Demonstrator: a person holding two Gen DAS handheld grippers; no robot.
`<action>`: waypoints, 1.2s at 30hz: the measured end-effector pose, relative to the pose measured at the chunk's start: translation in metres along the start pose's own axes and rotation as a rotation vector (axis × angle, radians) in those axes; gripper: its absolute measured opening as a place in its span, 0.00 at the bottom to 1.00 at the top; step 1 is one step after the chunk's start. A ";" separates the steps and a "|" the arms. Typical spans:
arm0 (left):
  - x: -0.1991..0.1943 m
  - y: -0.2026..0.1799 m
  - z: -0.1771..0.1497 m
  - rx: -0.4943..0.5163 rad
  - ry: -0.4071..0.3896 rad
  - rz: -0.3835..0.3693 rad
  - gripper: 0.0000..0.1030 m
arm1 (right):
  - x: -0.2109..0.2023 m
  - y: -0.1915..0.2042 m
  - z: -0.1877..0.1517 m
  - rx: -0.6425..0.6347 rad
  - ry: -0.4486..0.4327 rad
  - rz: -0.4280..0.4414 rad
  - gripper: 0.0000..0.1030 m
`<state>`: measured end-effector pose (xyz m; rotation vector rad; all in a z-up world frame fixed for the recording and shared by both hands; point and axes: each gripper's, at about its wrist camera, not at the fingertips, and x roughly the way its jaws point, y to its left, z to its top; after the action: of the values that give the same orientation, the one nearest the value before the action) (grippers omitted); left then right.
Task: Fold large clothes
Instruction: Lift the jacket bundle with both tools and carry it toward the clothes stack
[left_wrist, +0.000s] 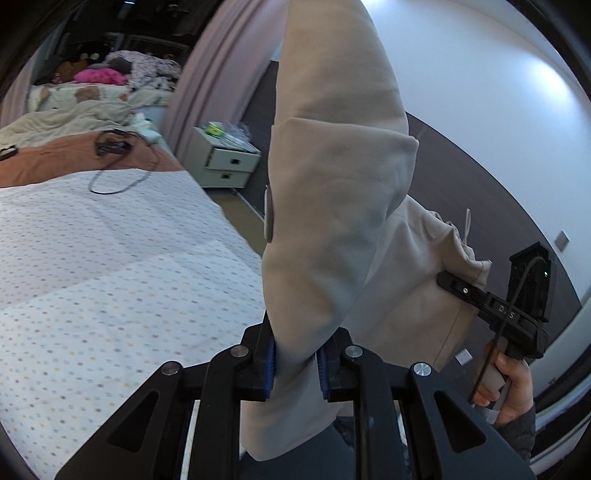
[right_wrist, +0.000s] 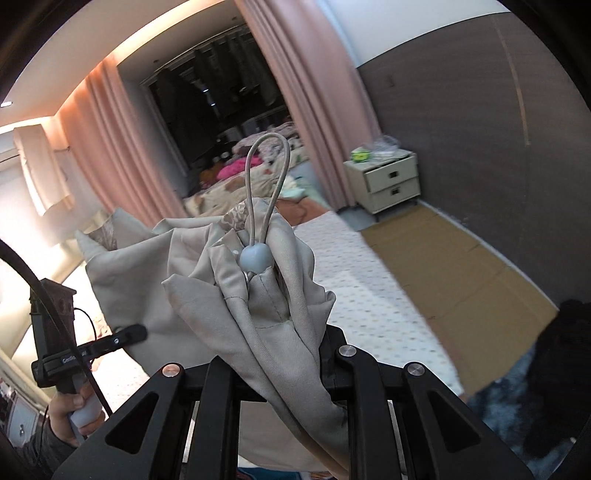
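black left gripper (left_wrist: 295, 363) with blue-padded jaws, silver screws; black right gripper (right_wrist: 295, 354), grey knit sleeve (left_wrist: 517, 439).

From my feeds I see a bedroom. A bed (left_wrist: 110, 240) with a white dotted sheet fills the left wrist view, with a brown blanket (left_wrist: 74, 162) and a black cable (left_wrist: 114, 173) farther up it. Pink curtains (right_wrist: 317, 110) frame a dark window (right_wrist: 221, 92). A pale two-drawer nightstand (right_wrist: 388, 181) stands by a grey-brown panelled wall (right_wrist: 461, 129), white above. The floor (right_wrist: 461, 266) is tan. Warm light glows along the ceiling edge (right_wrist: 92, 55). A heap of bedding (left_wrist: 110, 70), some bright pink, lies beyond.
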<state>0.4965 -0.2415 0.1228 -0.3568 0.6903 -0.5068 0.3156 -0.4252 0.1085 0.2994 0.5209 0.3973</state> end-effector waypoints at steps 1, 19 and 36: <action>0.003 -0.005 -0.001 0.003 0.008 -0.007 0.19 | -0.002 0.002 -0.001 0.003 0.001 -0.009 0.12; 0.109 0.003 -0.013 -0.057 0.191 0.022 0.19 | 0.061 0.015 -0.012 0.086 0.148 -0.090 0.12; 0.219 0.087 0.016 -0.066 0.287 0.107 0.19 | 0.186 0.015 0.022 0.070 0.241 -0.245 0.13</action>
<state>0.6791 -0.2885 -0.0186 -0.3098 1.0003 -0.4384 0.4708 -0.3337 0.0537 0.2527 0.8002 0.1778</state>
